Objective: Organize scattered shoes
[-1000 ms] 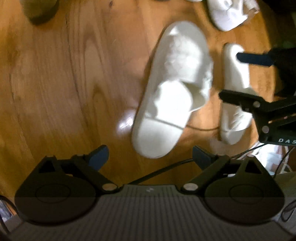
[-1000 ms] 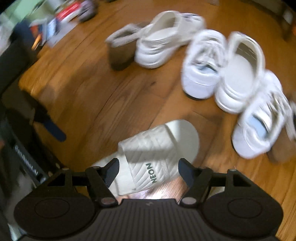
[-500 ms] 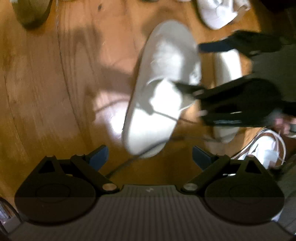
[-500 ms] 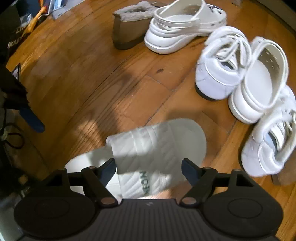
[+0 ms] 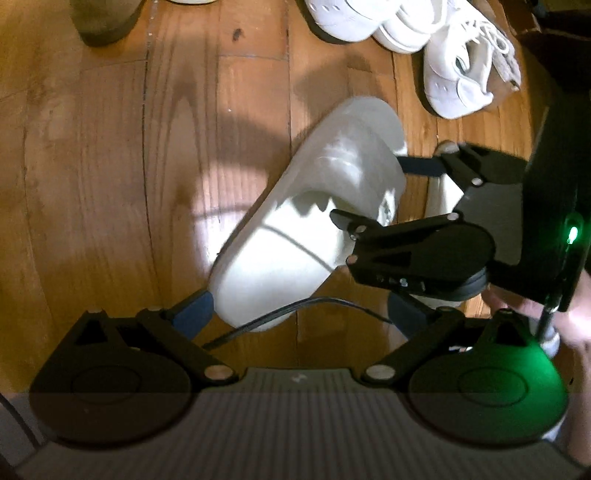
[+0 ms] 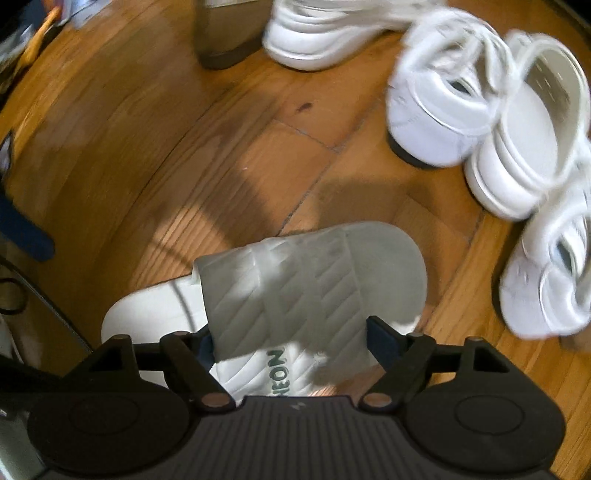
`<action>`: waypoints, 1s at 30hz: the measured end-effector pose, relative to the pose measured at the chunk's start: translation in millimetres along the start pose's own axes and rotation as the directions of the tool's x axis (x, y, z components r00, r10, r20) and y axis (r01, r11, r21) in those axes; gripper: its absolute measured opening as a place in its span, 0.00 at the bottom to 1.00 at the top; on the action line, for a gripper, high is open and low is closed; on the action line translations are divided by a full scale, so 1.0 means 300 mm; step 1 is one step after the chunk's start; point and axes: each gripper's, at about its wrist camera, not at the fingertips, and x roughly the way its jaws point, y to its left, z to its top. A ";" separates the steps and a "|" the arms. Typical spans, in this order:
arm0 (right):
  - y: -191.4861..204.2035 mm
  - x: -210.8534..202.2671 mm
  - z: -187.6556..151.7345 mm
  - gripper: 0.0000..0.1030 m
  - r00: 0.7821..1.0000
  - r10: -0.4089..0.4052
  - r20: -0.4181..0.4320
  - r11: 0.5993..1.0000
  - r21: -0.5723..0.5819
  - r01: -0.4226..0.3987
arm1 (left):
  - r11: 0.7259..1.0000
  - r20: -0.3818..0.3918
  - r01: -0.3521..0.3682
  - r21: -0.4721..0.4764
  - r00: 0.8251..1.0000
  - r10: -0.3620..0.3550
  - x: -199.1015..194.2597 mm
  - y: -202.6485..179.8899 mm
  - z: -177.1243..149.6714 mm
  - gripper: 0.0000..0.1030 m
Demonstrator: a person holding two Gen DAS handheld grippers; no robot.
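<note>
A white slide [image 6: 295, 288] with NEON on its strap lies on the wooden floor. My right gripper [image 6: 291, 341] points straight down over it. Its jaws stand open, one on each side of the strap, with a gap at the right pad. In the left wrist view the same slide [image 5: 314, 221] runs diagonally, and the right gripper [image 5: 382, 192] reaches in from the right across its strap. A second white slide [image 5: 443, 192] is mostly hidden behind that gripper. My left gripper [image 5: 301, 314] is open and holds nothing, just short of the slide's heel.
White sneakers [image 6: 436, 103] [image 6: 546, 277] and a white clog [image 6: 528, 147] crowd the right side. Another clog [image 6: 314, 40] and a tan slipper [image 6: 225, 33] lie at the far edge. A black cable [image 5: 295, 310] crosses the floor by the heel. A person's hand [image 5: 576, 325] holds the right gripper.
The right gripper has come down over the slide, so its fingers now stand on either side of the strap. In the left wrist view it has swung in from the right across the slide.
</note>
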 end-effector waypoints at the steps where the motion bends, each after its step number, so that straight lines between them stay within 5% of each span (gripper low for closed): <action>1: -0.011 0.001 0.004 0.77 1.000 0.001 -0.016 0.999 0.048 0.000 | 1.000 0.001 -0.003 0.001 1.000 0.003 -0.001 0.001 0.002 0.99; 7: -0.157 -0.013 -0.040 0.78 0.988 0.140 -0.064 0.888 0.450 -0.097 | 0.999 0.013 -0.010 0.033 1.000 0.010 -0.020 -0.012 0.001 0.99; 12: -0.248 -0.042 -0.126 0.78 0.967 0.252 -0.033 0.699 0.697 -0.158 | 0.997 0.042 -0.049 0.052 0.998 0.047 -0.028 -0.031 0.001 0.99; 16: -0.320 -0.007 -0.214 0.78 0.918 0.387 0.082 0.401 0.882 -0.248 | 0.998 0.054 -0.060 0.037 0.997 0.057 -0.022 -0.035 0.024 0.99; 17: -0.334 0.010 -0.249 0.78 0.897 0.424 0.122 0.295 0.918 -0.264 | 0.997 0.057 -0.065 0.031 0.996 0.064 -0.021 -0.033 0.031 0.99; 18: -0.347 0.033 -0.318 0.78 0.864 0.467 0.188 0.116 0.956 -0.271 | 0.997 0.059 -0.067 0.027 0.996 0.065 -0.021 -0.031 0.037 0.99; 22: -0.354 0.034 -0.428 0.78 0.853 0.463 0.241 -0.090 0.970 -0.225 | 0.998 0.070 -0.068 0.014 0.995 0.067 -0.025 -0.028 0.061 0.99; 25: -0.341 0.021 -0.481 0.78 0.873 0.422 0.245 -0.153 0.968 -0.197 | 0.998 0.067 -0.065 0.021 0.996 0.064 -0.021 -0.038 0.067 0.99; 30: -0.296 -0.015 -0.574 0.81 0.887 0.352 0.299 -0.345 0.922 -0.174 | 0.997 0.051 -0.064 0.050 0.997 0.061 -0.009 -0.061 0.069 0.99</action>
